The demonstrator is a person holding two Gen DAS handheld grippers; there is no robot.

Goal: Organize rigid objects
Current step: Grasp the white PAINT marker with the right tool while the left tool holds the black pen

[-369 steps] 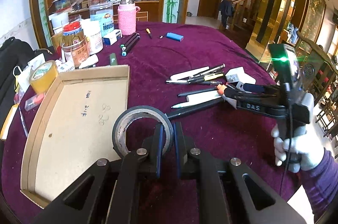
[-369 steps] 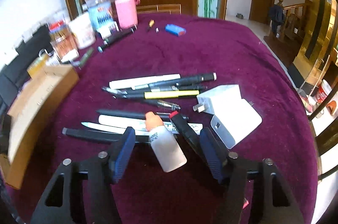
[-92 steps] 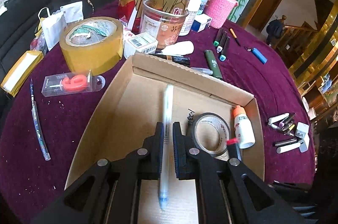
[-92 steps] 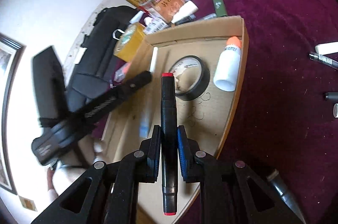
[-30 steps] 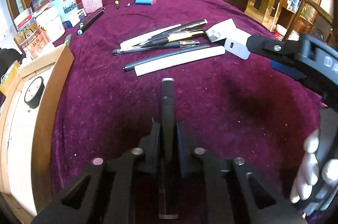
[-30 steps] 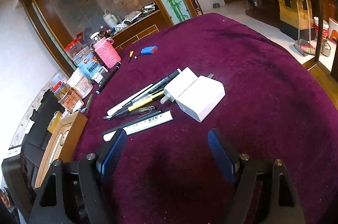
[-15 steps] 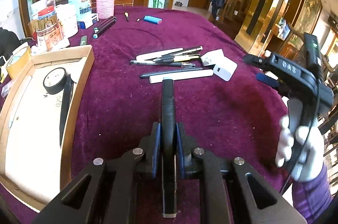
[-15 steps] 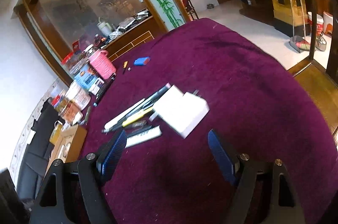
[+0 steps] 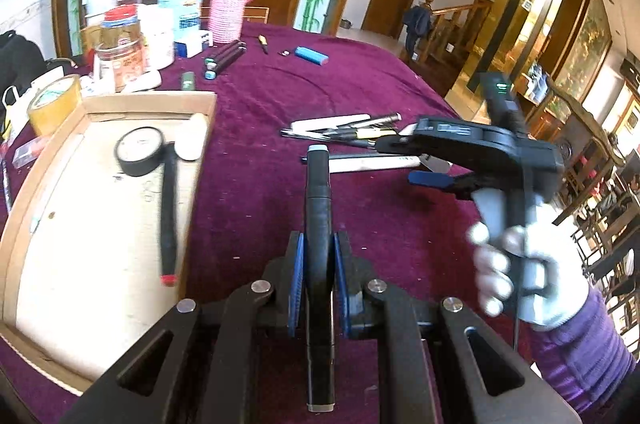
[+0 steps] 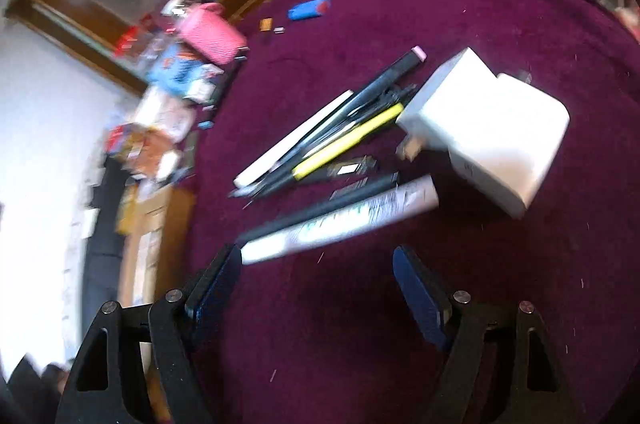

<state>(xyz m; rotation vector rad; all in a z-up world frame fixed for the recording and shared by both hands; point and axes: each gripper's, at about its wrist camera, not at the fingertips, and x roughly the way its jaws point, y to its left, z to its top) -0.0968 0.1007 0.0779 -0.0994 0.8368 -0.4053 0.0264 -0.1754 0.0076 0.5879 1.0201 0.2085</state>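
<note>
My left gripper (image 9: 318, 260) is shut on a black marker (image 9: 318, 208) and holds it above the purple cloth, right of the cardboard tray (image 9: 200, 160). The tray holds a black tape roll (image 9: 140, 152), a white bottle (image 9: 192, 142) and a black marker with a red end (image 9: 169, 216). My right gripper (image 10: 318, 284) is open and empty, just short of a white tube (image 10: 340, 220) and a black pen (image 10: 320, 208). Behind them lie a heap of pens (image 10: 324, 140) and two white chargers (image 10: 492, 128). The right gripper also shows in the left wrist view (image 9: 424, 164).
Jars, a pink bottle (image 9: 227, 14) and a yellow tape roll (image 9: 54, 102) crowd the table's far left. Dark markers (image 9: 224, 58) and a blue lighter (image 9: 311, 56) lie at the back. The table edge drops off at the right.
My left gripper has swung left with the marker, so the tray sits closer. My right gripper has dropped toward the white tube and the pens, still open.
</note>
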